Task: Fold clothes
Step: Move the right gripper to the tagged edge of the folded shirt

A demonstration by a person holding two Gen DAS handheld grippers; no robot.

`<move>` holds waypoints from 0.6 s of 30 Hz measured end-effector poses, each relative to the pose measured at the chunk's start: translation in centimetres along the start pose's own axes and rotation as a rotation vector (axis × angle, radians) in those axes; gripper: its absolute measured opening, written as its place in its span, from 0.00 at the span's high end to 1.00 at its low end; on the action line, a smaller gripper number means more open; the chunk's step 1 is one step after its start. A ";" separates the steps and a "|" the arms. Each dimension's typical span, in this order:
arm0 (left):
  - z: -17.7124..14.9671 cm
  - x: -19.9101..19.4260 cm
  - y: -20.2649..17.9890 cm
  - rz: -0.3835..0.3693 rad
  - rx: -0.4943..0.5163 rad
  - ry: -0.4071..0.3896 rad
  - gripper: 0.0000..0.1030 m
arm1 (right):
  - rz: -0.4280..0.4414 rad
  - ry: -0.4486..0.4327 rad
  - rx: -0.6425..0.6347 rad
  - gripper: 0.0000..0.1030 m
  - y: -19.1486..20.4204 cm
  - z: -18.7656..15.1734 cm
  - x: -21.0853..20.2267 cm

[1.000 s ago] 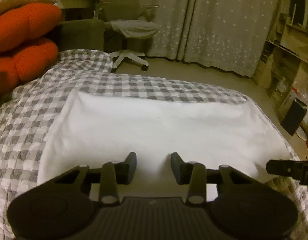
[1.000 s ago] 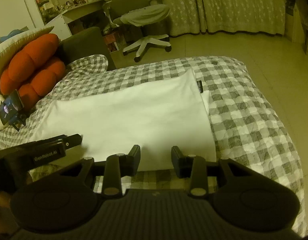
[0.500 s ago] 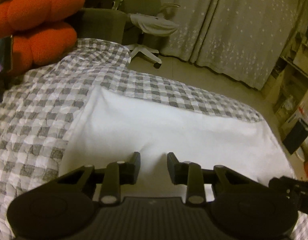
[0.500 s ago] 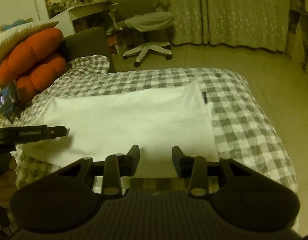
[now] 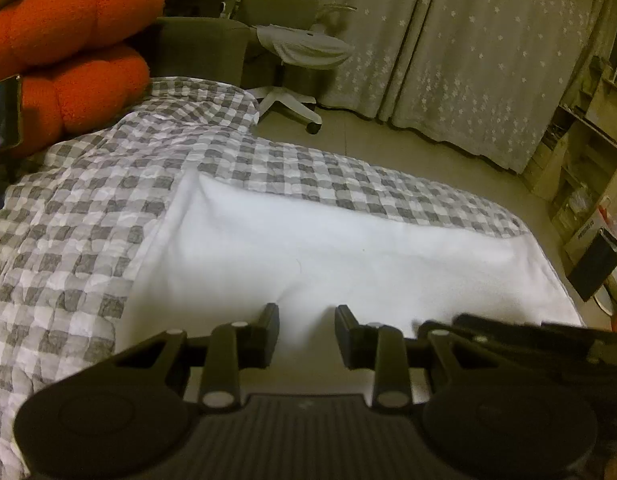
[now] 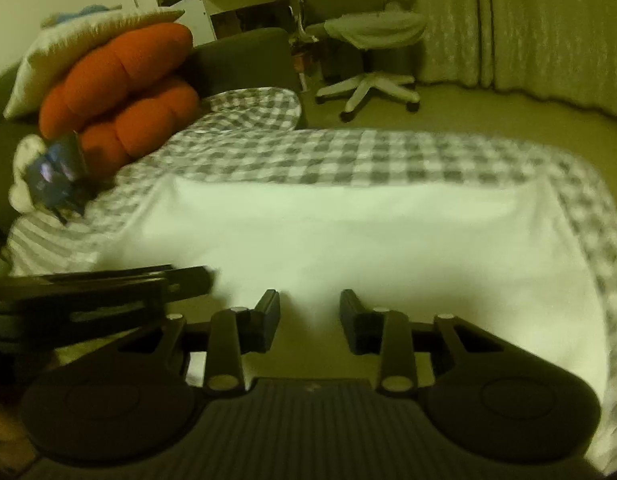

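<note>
White folded garment (image 5: 340,256) flat on checked bedspread (image 5: 80,216). Left gripper (image 5: 306,334) over its near edge, jaws narrow, nothing gripped. Right gripper (image 6: 309,320) beside it, jaws closing, fabric between, unpinched.

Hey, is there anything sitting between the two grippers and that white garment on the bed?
Nothing visible. The white garment lies bare right under the left gripper and the right gripper, whose jaws are closing.
</note>
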State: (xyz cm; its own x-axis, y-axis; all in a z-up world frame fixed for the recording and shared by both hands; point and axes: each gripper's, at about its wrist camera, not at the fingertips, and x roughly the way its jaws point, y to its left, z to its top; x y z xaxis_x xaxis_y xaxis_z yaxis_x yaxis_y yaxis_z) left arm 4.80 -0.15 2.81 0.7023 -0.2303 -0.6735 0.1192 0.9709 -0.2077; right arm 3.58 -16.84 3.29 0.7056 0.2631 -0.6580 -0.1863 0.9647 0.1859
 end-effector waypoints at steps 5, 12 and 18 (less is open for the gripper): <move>0.8 -0.4 1.4 0.037 -0.045 -0.015 0.66 | -0.064 -0.014 -0.019 0.71 -0.8 0.2 -0.3; 1.4 -0.2 3.9 0.047 -0.116 -0.001 0.70 | -0.071 -0.017 0.096 0.72 -3.7 0.2 -0.8; 1.8 -0.8 4.3 0.080 -0.103 -0.009 0.74 | -0.219 -0.037 0.131 0.64 -5.9 0.8 -1.7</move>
State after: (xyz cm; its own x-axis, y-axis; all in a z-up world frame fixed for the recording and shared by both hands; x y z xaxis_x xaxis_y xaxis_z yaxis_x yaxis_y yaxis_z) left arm 6.02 4.36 3.69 0.7129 -0.1510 -0.6848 -0.0103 0.9742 -0.2255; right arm 3.98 -22.97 3.89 0.7444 0.0452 -0.6662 0.0620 0.9887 0.1363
